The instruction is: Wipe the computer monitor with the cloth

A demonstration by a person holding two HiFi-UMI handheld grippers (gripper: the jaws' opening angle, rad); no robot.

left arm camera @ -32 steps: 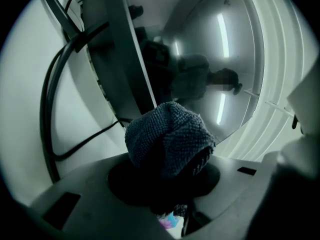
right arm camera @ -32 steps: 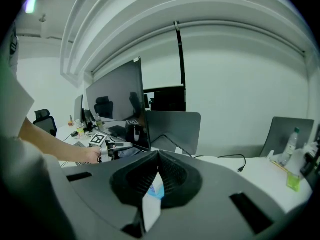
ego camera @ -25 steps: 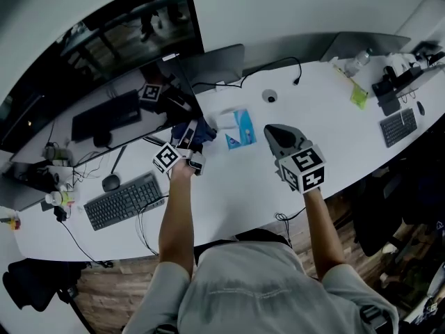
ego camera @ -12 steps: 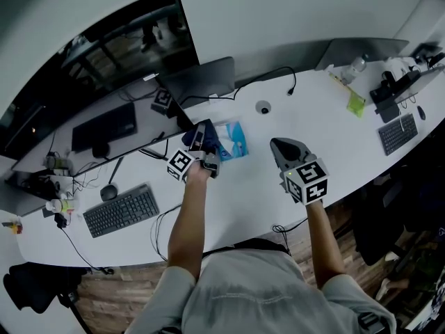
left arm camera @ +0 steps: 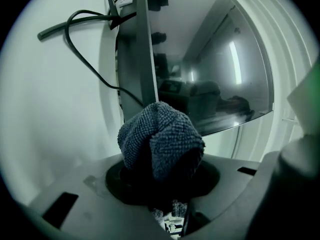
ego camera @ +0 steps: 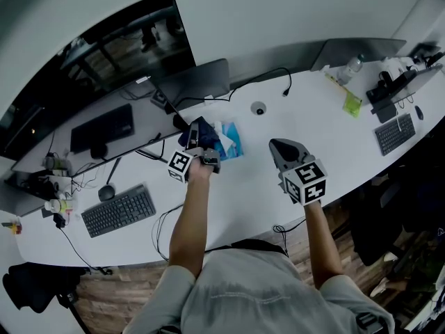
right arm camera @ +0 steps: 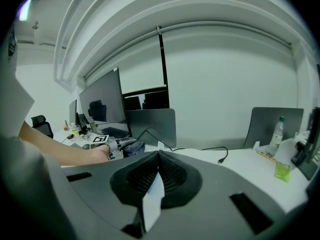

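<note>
Left gripper (left arm camera: 161,186) clamped on cloth (left arm camera: 160,139); wad bulges ahead of its jaws, monitor (left arm camera: 215,84) just beyond. Cloth looks soft and light, so keep hold of the bunched middle. Screen probably fragile: light pressure. Right gripper (right arm camera: 158,159) closed, idle.

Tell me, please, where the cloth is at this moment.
The cloth is clamped in the left tongs, left of centre in the head view, beside the blue pack on the desk; the left gripper view shows it bunched before the monitor.
</note>
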